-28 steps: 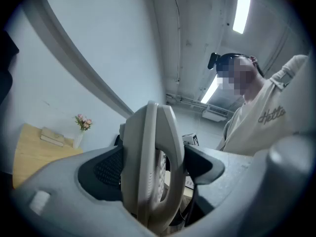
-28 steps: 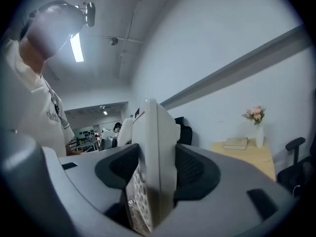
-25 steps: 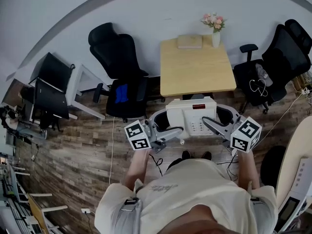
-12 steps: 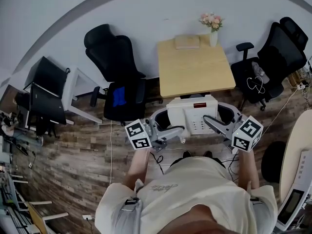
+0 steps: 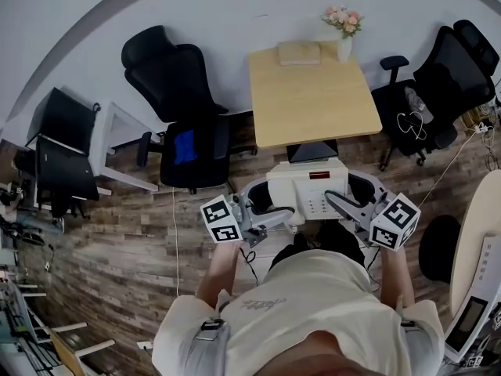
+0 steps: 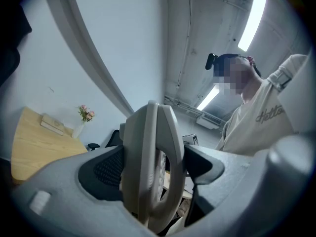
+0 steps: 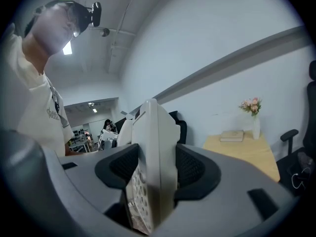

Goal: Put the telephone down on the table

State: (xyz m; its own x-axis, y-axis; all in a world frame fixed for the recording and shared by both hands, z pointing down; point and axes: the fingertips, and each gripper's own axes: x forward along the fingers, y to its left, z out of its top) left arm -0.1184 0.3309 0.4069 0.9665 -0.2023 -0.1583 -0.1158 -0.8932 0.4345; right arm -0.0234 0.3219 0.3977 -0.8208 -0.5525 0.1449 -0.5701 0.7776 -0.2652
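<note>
At the lower centre of the head view, I hold the telephone (image 5: 308,188) in the air between both grippers, above the wooden floor (image 5: 117,233) and close in front of my chest. The left gripper (image 5: 264,207) has its jaws closed on the telephone's left side; its own view shows the pale edge pinched between the two black pads (image 6: 106,174). The right gripper (image 5: 351,204) has its jaws closed on the right side, clamping the keypad edge. I judge that this two-sided hold keeps the body level and the handset seated during the carry.

The telephone is not yet on the table (image 5: 313,104). The table stands at upper centre of the frame, and its near edge lies just above the telephone in the picture. At the far edge are a flat book (image 5: 299,52) and a vase of flowers (image 5: 343,31). The middle and near parts are bare wood, which leaves ample room for placement.

One black chair (image 5: 178,100) stands left of the table and another (image 5: 450,73) stands right of it. Both are off the direct path. In my judgement the next move is to advance, clear the near edge, lower the telephone flat, then release both sides together.
</note>
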